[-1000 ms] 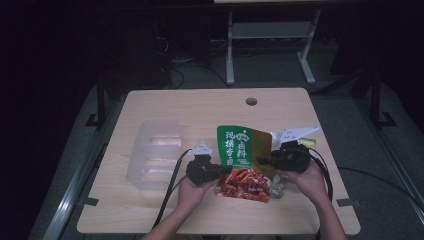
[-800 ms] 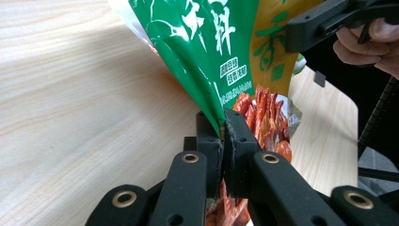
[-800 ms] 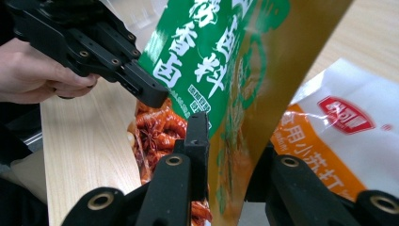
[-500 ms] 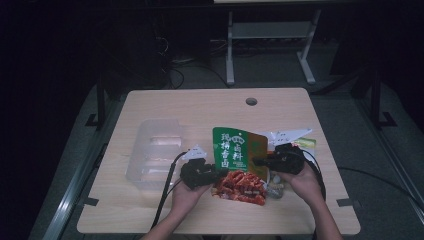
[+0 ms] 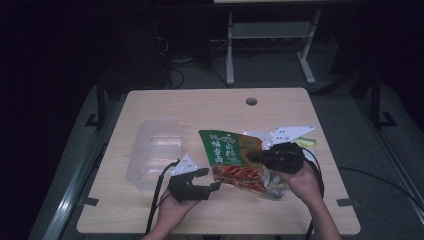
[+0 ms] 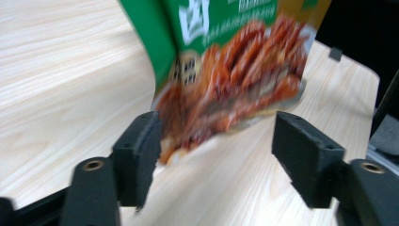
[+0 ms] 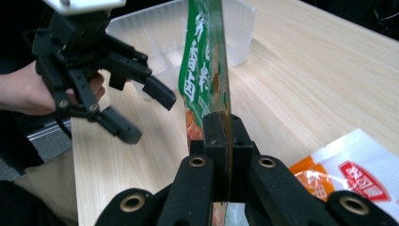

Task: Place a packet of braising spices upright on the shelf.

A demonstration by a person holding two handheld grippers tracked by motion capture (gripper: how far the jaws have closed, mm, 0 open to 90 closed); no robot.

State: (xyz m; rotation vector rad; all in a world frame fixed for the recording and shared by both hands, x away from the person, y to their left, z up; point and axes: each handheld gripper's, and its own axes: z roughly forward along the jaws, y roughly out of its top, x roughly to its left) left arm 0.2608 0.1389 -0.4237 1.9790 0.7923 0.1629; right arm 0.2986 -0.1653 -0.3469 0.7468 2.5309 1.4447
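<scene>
**One gripper lets go of the snack bag, the other one pinches it**

Closest to the person, the left gripper [image 5: 216,181] sits low over the wooden table [image 5: 210,105]. Its jaws have just been opening and now stand wide apart. In the left gripper view the bottom of the snack bag [image 6: 235,70] hangs just past the two black pads, and neither pad presses on it.

A bit farther along, the right gripper [image 7: 220,136] has its jaws pressed tight together on the edge of the snack bag. The bag is green on top and shows red food below. It is lifted up off the table and stands on its edge between the two grippers.

Right beside the right gripper lies a white and orange packet [image 7: 348,181].

Farther back on the left sits a clear plastic box [image 5: 155,150]. At the far edge the table has a small round hole [image 5: 251,101].
</scene>
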